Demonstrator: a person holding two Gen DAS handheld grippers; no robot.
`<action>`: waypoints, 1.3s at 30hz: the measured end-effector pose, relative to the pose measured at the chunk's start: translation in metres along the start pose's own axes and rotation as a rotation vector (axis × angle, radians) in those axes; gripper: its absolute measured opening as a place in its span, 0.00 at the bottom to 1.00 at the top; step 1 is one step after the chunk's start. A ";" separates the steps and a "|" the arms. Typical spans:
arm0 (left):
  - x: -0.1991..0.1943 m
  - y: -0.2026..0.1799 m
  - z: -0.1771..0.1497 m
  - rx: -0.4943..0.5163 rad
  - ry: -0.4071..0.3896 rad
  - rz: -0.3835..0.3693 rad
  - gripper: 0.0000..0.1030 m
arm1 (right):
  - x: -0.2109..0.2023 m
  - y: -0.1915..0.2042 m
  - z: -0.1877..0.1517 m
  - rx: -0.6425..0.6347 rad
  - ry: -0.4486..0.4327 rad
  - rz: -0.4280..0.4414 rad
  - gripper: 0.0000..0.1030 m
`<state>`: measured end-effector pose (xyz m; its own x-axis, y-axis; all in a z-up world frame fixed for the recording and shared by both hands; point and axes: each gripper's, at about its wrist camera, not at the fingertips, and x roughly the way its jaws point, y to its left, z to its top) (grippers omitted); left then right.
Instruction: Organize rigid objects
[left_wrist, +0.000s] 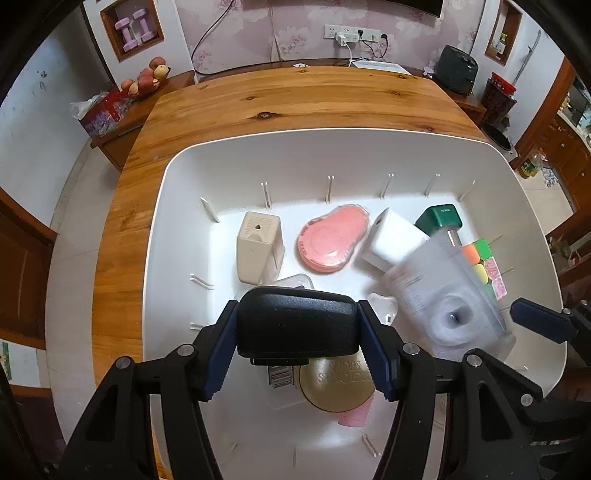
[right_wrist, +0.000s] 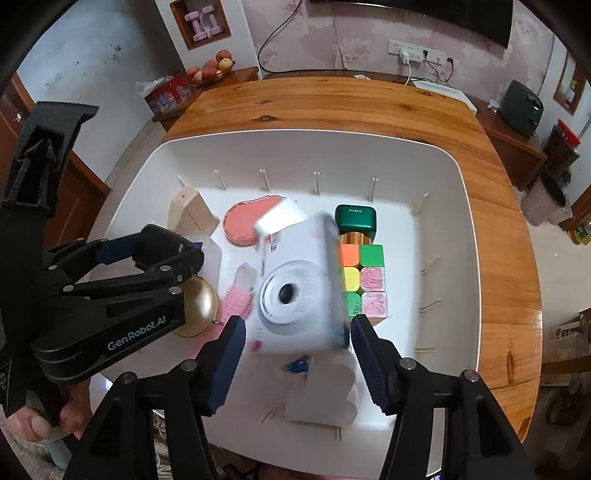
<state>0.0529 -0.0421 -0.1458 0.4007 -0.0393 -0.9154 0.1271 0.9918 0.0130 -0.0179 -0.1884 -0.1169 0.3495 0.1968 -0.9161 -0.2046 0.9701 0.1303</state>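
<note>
My left gripper (left_wrist: 297, 314) is shut on a black rounded case (left_wrist: 295, 325) and holds it over the near part of the white bin (left_wrist: 258, 155). Seen from the right wrist, that left gripper (right_wrist: 184, 254) hangs at the bin's left side. A white instant camera (right_wrist: 295, 291) lies blurred between the fingers of my right gripper (right_wrist: 297, 325), lens facing me. The pads stand just off its sides, so the gripper is open. In the left wrist view the camera (left_wrist: 443, 295) sits tilted on other items, with one right finger (left_wrist: 539, 323) beside it.
The bin also holds a beige box (left_wrist: 258, 243), a pink avocado-shaped case (left_wrist: 332, 240), a white block (left_wrist: 391, 240), a green-capped bottle (left_wrist: 439, 218), a colour cube (right_wrist: 364, 280), a gold tin (left_wrist: 336, 387) and a pink brush (right_wrist: 236, 299). The bin rests on a wooden table (right_wrist: 498, 221).
</note>
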 end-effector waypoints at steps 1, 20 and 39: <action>-0.001 0.000 0.000 -0.002 0.000 -0.003 0.64 | -0.001 0.000 0.000 0.002 -0.001 0.007 0.58; -0.038 -0.002 -0.004 0.019 -0.106 0.036 0.78 | -0.032 0.005 -0.005 -0.016 -0.108 0.001 0.64; -0.073 0.007 -0.014 -0.014 -0.160 0.084 0.78 | -0.068 0.003 -0.017 0.003 -0.209 -0.017 0.64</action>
<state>0.0119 -0.0311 -0.0840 0.5486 0.0264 -0.8356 0.0751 0.9939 0.0808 -0.0582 -0.2009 -0.0609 0.5352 0.2049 -0.8195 -0.1939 0.9740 0.1168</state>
